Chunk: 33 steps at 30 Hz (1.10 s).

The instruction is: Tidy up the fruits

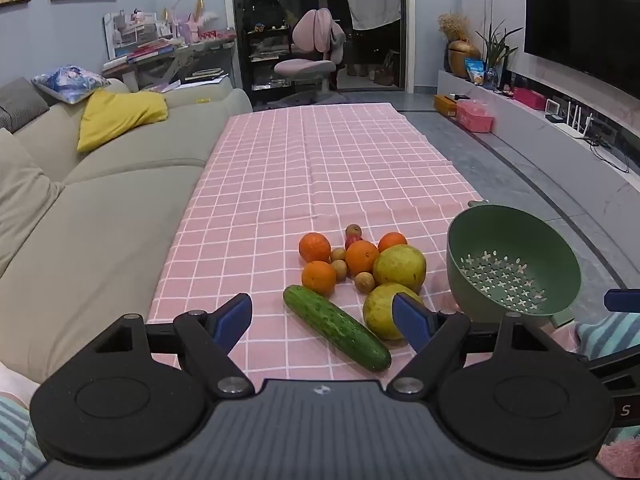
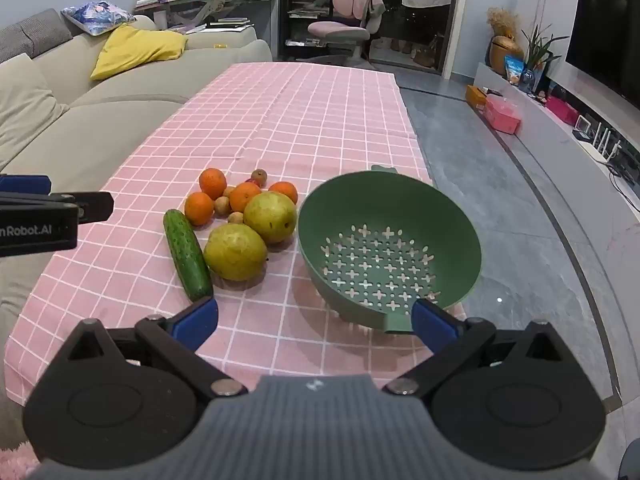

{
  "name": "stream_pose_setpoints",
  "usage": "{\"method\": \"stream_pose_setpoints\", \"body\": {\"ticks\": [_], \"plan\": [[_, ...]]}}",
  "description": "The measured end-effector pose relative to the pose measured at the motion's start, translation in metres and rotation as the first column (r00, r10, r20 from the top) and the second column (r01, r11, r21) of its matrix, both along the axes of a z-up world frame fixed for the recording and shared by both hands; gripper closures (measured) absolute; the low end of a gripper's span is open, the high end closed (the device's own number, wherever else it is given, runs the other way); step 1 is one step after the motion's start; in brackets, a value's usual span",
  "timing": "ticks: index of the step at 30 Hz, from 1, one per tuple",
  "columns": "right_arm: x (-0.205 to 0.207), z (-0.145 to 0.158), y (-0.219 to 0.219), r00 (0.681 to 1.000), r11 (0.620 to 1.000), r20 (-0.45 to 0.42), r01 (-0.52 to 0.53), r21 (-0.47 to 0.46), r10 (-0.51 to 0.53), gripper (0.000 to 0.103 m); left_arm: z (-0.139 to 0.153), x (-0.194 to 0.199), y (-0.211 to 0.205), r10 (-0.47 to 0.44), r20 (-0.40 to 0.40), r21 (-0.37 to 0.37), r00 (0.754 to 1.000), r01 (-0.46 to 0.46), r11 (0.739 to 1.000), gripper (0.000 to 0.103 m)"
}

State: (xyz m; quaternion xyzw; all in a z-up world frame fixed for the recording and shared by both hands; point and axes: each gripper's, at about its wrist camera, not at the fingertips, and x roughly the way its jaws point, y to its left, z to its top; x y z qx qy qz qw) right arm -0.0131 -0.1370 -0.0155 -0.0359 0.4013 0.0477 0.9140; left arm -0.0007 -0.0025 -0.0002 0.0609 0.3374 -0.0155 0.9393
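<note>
A pile of fruit lies on the pink checked tablecloth (image 1: 280, 168): several oranges (image 1: 315, 247), two big yellow-green pears (image 1: 400, 268), small brown fruits (image 1: 364, 282), a reddish one (image 1: 353, 232) and a green cucumber (image 1: 336, 327). A green colander (image 1: 513, 258) stands empty to the right of the pile. My left gripper (image 1: 322, 320) hovers open just short of the cucumber, nothing between its fingers. In the right wrist view the same pears (image 2: 235, 252), cucumber (image 2: 187, 254) and colander (image 2: 390, 242) show. My right gripper (image 2: 314, 318) is open near the colander's front rim, holding nothing.
A beige sofa (image 1: 100, 200) with a yellow cushion (image 1: 120, 116) runs along the table's left side. Grey floor (image 2: 500, 208) lies to the right, with a low TV shelf (image 1: 560, 128). A pink chair (image 1: 316, 56) stands beyond the table's far end.
</note>
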Motion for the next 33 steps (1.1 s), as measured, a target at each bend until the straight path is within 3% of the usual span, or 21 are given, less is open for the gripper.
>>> {"method": "stream_pose_setpoints", "body": {"ticks": [3,6,33], "plan": [[0.002,0.001,0.000,1.000,1.000,-0.008,-0.002,-0.001,0.002,0.004,-0.004,-0.003,-0.009,-0.003,-0.014,0.008,1.000,0.003,1.000,0.009],[0.002,0.003,0.000,1.000,1.000,-0.011,-0.005,-0.004,0.005,0.004,-0.004,0.000,0.007,-0.005,-0.032,-0.068,0.999,0.003,0.998,0.009],[0.003,-0.007,-0.006,0.998,0.999,-0.051,0.045,-0.013,-0.045,0.004,-0.010,0.002,0.007,-0.010,-0.112,-0.067,0.994,0.003,0.998,0.009]]}}
